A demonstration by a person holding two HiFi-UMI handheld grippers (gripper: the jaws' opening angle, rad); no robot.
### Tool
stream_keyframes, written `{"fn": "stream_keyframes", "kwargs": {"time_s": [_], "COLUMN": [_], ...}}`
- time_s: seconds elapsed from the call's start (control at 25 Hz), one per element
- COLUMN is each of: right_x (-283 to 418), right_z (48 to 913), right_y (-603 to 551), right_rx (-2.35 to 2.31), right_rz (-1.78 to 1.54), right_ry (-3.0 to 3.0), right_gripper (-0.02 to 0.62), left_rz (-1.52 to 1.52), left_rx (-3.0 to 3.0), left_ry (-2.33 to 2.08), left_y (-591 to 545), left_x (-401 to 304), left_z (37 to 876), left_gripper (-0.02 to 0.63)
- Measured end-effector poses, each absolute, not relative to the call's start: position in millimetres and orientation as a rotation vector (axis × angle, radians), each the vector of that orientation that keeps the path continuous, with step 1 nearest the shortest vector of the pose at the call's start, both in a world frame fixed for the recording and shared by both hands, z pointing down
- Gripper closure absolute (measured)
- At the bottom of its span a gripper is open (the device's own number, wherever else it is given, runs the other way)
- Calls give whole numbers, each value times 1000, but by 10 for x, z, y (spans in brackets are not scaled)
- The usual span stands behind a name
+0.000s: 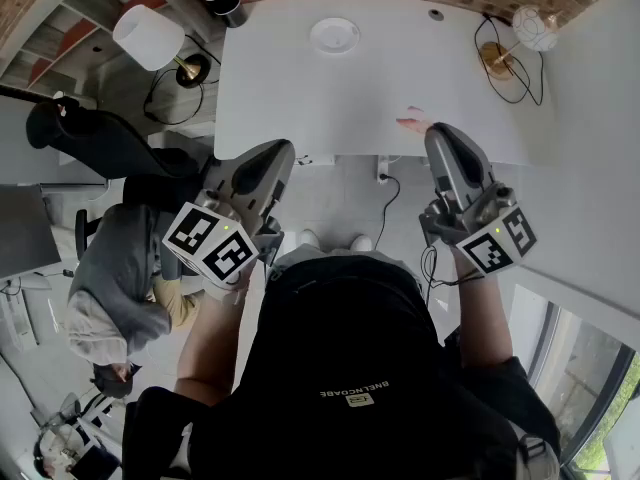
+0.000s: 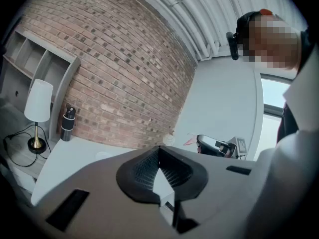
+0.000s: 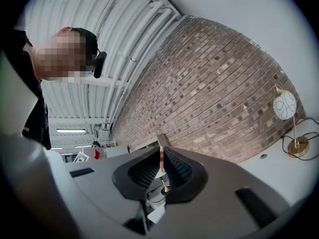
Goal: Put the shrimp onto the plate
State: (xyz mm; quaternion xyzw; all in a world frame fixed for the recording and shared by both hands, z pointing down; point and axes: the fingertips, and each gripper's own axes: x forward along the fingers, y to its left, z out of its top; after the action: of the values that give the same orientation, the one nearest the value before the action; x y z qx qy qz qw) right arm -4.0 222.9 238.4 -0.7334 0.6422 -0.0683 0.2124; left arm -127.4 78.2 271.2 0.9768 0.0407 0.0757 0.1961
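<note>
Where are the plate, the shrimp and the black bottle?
plate (image 1: 334,35), head view, its bare centre.
shrimp (image 1: 410,123), head view, its pink body.
black bottle (image 2: 66,128), left gripper view, its body.

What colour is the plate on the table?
White; the plate shows best in the head view.

We are seeing the shrimp (image 1: 408,123), slim and pink, sitting pinched between the jaws of the right claw (image 1: 432,131) over the near edge of the bench (image 1: 280,88). The plate (image 1: 334,35), small, round and white, is lying flat well apart, toward the far edge.
</note>
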Motion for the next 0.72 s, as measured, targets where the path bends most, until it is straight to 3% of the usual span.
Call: {"fn": "stream_keyframes", "kwargs": {"time_s": [0.72], "right_x": [-535], "right_z": [2233], "right_y": [2313], "right_rx": [-2077], "right_rz": [-167], "right_ry": [1750], "right_gripper": [571], "left_rz": [176], "left_rx": [2696], "left_ry": [153], "left_y": [895], "left_x": [-1684], "left_z": [2723], "left_gripper": [603]}}
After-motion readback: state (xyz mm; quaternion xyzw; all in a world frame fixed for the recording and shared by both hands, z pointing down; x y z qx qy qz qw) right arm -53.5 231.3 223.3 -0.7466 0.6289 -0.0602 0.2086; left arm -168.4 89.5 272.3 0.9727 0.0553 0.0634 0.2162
